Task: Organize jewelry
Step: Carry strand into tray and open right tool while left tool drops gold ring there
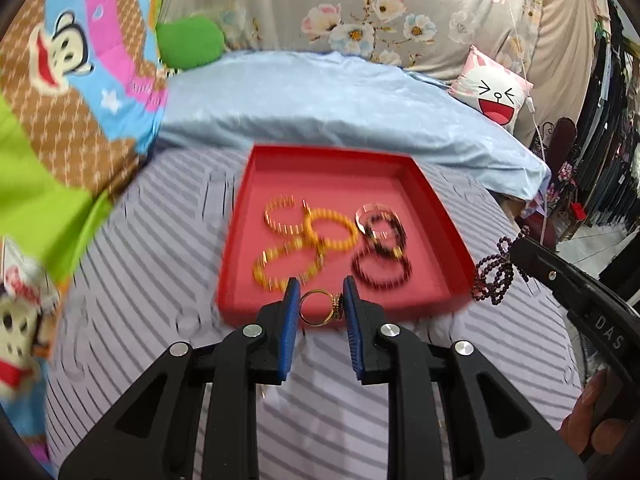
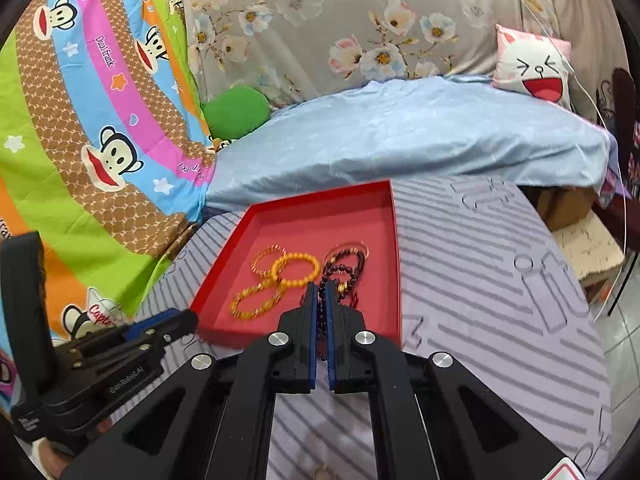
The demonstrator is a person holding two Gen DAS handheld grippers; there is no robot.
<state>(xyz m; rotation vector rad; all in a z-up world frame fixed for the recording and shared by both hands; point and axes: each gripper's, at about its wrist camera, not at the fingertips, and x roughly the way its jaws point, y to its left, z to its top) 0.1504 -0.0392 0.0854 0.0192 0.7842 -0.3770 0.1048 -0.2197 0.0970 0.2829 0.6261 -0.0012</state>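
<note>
A red tray [image 1: 332, 152] lies on the striped lilac sheet and holds gold bead bracelets [image 1: 288, 268] and dark bead bracelets [image 1: 382, 270]. My left gripper [image 1: 320, 292] hangs over the tray's near edge, shut on a gold ring [image 1: 336, 305] clamped between its blue pads. At the right of that view, my right gripper [image 1: 516, 246] carries a dangling dark bead string [image 1: 494, 276]. In the right wrist view, my right gripper [image 2: 320, 286] is shut on the dark bead string [image 2: 321, 320] above the tray [image 2: 320, 196], near the gold bracelets [image 2: 296, 268]. The left gripper [image 2: 188, 318] shows at lower left.
A folded blue quilt [image 1: 340, 96] lies behind the tray. A colourful monkey-print blanket [image 2: 100, 120] rises on the left with a green cushion [image 2: 236, 110]. A white cartoon pillow [image 2: 536, 68] sits at the back right. The bed edge and tiled floor [image 2: 624, 340] are at the right.
</note>
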